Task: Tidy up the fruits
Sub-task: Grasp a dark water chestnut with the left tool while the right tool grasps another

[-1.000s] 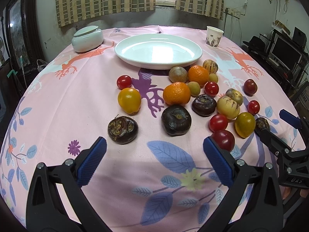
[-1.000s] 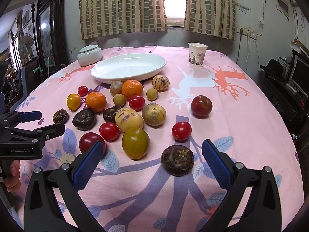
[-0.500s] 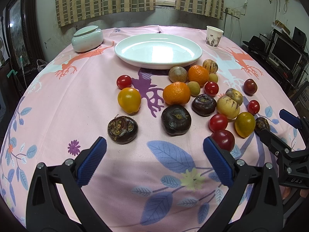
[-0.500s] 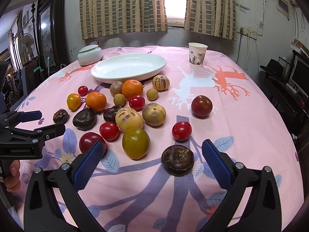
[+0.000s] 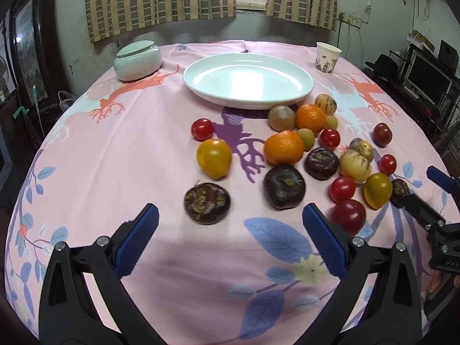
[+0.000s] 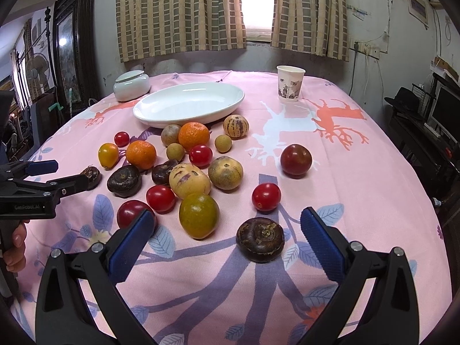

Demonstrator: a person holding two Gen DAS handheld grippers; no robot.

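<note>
Fruits are lying loose on the pink tablecloth (image 5: 120, 172), none yet on the white plate (image 5: 247, 82) that is sitting toward the far edge of the table, so the sorting is looking barely begun. Going left to right in the left wrist view, a lidded ceramic jar (image 5: 137, 60) is standing near the far left edge, apart from the work, while a red cherry tomato (image 5: 202, 128), a yellow tomato (image 5: 214, 158) and a dark water chestnut (image 5: 207, 202) are lying leftmost in the scatter. The left gripper (image 5: 227, 241) is hovering near the near edge with its jaws spread wide and holding nothing, that chestnut lying just beyond the gap, probably its first pick. Further right, two oranges (image 5: 284, 147) and striped pepino melons (image 5: 354, 166) are crowding together just in front of the plate, likely tipped out as one heap. A paper cup (image 5: 327, 57) is standing at the far right. The right gripper (image 6: 227, 241) is also gaping wide and empty, with another dark chestnut (image 6: 260, 239) lying just ahead between its fingers, untouched.
</note>
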